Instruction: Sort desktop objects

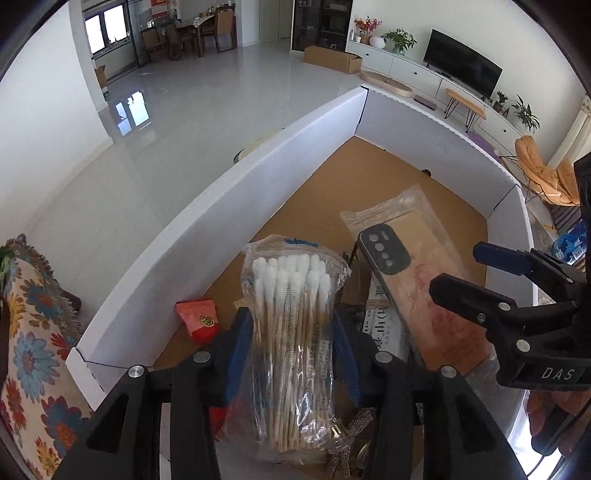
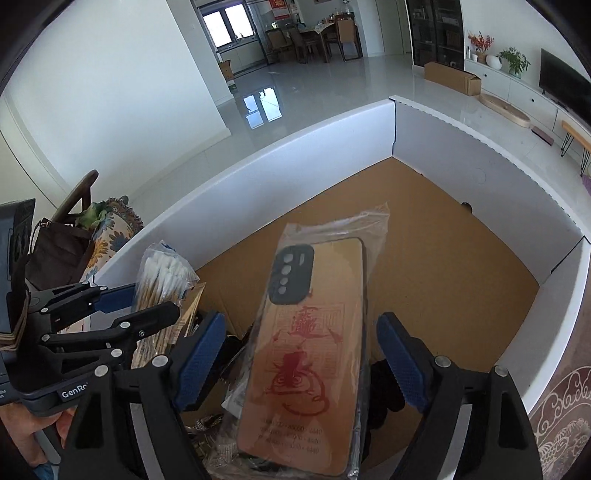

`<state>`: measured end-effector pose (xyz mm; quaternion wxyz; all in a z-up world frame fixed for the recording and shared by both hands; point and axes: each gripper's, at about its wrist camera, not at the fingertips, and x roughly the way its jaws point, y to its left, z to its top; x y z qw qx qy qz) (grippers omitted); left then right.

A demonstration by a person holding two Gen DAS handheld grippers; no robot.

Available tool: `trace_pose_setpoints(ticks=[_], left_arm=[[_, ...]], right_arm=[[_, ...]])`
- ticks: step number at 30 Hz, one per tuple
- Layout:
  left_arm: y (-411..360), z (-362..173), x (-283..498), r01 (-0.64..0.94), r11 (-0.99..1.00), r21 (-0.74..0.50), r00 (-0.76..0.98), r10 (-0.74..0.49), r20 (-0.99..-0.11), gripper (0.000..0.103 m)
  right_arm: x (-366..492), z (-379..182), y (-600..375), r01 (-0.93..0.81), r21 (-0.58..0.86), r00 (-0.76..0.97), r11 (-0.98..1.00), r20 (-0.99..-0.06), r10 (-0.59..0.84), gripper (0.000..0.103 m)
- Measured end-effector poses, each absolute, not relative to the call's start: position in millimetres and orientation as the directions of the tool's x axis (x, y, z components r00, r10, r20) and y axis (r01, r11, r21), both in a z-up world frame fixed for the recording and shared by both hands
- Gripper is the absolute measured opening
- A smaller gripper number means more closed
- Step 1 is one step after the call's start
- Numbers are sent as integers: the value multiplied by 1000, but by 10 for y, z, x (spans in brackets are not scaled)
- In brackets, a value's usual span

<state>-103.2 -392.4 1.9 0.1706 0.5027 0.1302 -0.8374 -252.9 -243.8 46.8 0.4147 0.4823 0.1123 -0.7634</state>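
Between the blue pads of the left gripper (image 1: 291, 332) stands a clear bag of wooden cotton swabs (image 1: 291, 325), long axis running away along the fingers; the pads flank it, and whether they press I cannot tell. Beside it, the right gripper (image 2: 301, 362) is spread wide, pads clear of the bagged tan phone case with red print (image 2: 310, 354), which lies lengthwise between them. Both sit over clutter at the near edge of the white-walled, brown-floored cardboard box (image 2: 461, 266). A small red pouch (image 1: 197, 317) lies by its left wall.

A television (image 1: 463, 68) stands near potted plants (image 1: 399, 40); a dining table (image 2: 325, 31) stands beyond.
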Motion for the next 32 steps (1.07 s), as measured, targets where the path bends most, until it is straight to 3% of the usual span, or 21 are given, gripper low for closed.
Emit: trace_pose_setpoints(ticks=[1, 3, 6, 8, 9, 12, 20, 27, 32], left_arm=[[-3912, 42, -993, 424, -905, -44, -443, -165, -881, 72], [-3874, 133, -901, 435, -900, -35, -466, -191, -864, 80], [-3769, 291, -783, 435, -900, -30, -493, -211, -844, 83], [-3634, 387, -699, 428, -903, -26, -509, -217, -833, 93], [-3546, 437, -673, 421, -907, -23, -511, -217, -832, 102], [-3302, 543, -578, 416, -909, -36, -534, -212, -819, 103], [-2948, 816, -251, 565, -825, -10, -556, -372, -743, 103], [-2906, 924, -227, 625, -780, 29, -502, -430, -750, 103], [-2923, 939, -144, 628, -776, -56, -553, -395, -733, 103]], right_arm=[[-2549, 441, -2410, 737, 220, -198, -639, -834, -515, 99], [-2554, 479, -2322, 735, 211, -216, -644, -828, -517, 99], [-2519, 732, -2132, 739, 181, -264, -649, -808, -526, 99], [-2458, 960, -1964, 744, 131, -315, -655, -796, -518, 102], [-2420, 1081, -1880, 748, 103, -338, -656, -791, -510, 103], [-2339, 1281, -1612, 748, 40, -384, -662, -788, -482, 103], [-2167, 1207, -1149, 729, 21, -400, -685, -798, -451, 103], [-2069, 1028, -1247, 742, 21, -380, -670, -810, -446, 103], [-2012, 964, -1416, 756, 25, -368, -654, -810, -457, 103]])
